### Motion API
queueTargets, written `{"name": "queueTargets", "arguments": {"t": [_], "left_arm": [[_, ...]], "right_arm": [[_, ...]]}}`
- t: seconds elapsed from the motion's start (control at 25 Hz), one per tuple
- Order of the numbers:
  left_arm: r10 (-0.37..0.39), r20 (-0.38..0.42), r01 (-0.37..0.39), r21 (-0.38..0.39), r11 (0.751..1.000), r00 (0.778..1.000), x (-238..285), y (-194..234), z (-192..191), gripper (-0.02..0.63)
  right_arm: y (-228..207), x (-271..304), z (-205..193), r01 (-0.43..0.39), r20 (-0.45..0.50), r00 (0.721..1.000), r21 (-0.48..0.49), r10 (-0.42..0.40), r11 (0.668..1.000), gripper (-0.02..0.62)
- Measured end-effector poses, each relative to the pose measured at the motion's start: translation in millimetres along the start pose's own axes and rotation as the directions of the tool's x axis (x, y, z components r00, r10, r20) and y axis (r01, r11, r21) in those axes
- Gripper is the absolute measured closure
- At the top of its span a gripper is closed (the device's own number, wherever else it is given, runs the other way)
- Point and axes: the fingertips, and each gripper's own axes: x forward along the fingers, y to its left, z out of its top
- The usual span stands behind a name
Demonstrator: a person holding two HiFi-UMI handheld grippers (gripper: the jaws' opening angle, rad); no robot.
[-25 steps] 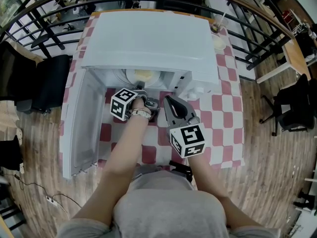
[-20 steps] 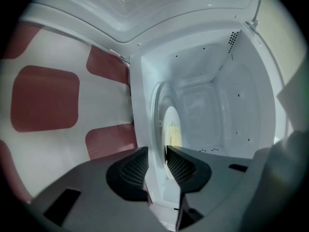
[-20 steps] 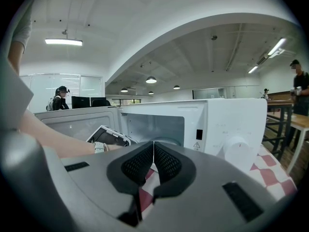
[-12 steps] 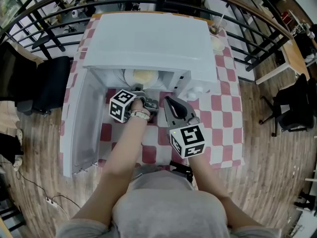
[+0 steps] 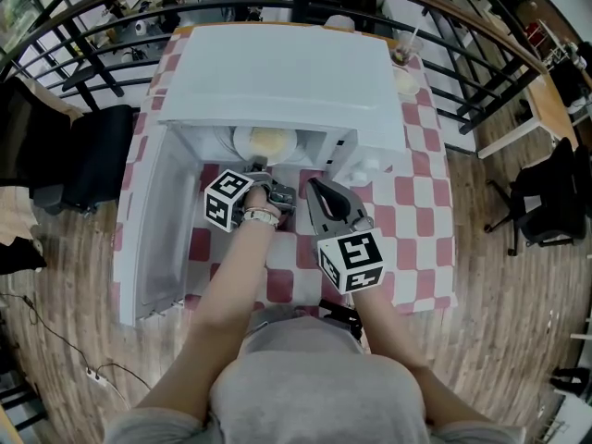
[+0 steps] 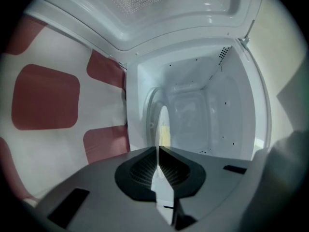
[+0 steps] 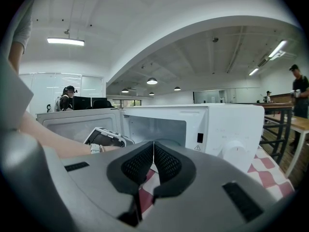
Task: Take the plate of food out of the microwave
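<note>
A white plate [image 5: 266, 141] with pale yellow food [image 5: 271, 139] sits inside the open white microwave [image 5: 287, 72]. My left gripper [image 5: 260, 166] reaches into the opening at the plate's near rim. In the left gripper view the plate [image 6: 163, 120] stands edge-on, and its white rim runs between the two black pads [image 6: 145, 170]. The left gripper [image 6: 158, 151] is shut on that rim. My right gripper [image 5: 314, 184] hovers over the tablecloth in front of the microwave, to the right of the left one. Its jaws [image 7: 153, 149] are shut with nothing between them.
The microwave door [image 5: 153, 220] hangs open to the left. The red-and-white checked tablecloth [image 5: 418, 202] covers the table. A cup with a straw [image 5: 404, 50] stands at the back right. A dark chair [image 5: 92, 155] and railings flank the table. People stand far off.
The left gripper's marker cube has shifted very slightly to the left and toward me. The plate and the right gripper have not visibly moved.
</note>
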Motion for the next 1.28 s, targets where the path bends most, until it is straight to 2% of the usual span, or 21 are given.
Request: {"name": "queueTargets", "arguments": {"t": [0.24,1.28], "left_arm": [[-0.056,-0.012,0.056,0.000,0.998,0.998,-6,-7,-3,0.589],[-0.154,-0.026,0.154,0.010,0.988,0.988,-55,-20,-8,0.590]], "right_arm": [[4,-4,5,0.001,0.009,1.000,-0.003,-0.001,1.000,0.569],[29,-34,24,0.011,0.070,0.997,-0.008,-0.011,1.000,0.571]]}}
